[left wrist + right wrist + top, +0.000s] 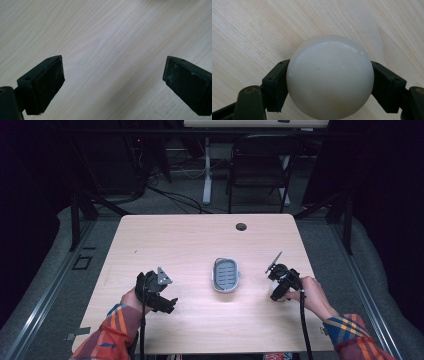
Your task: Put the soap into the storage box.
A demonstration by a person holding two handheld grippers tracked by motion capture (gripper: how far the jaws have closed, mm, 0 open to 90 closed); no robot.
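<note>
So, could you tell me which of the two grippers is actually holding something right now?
The right gripper: its jaws are closed on a white rounded soap bar. The left gripper is open over bare table.

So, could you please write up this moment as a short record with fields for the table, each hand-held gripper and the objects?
table: light wood, round hole near far edge
dish: grey slotted soap dish, centre of table, between the two grippers
left hand-held gripper: open, holds nothing, over bare wood
right hand-held gripper: shut on white rounded soap bar
soap in dish: no
</note>
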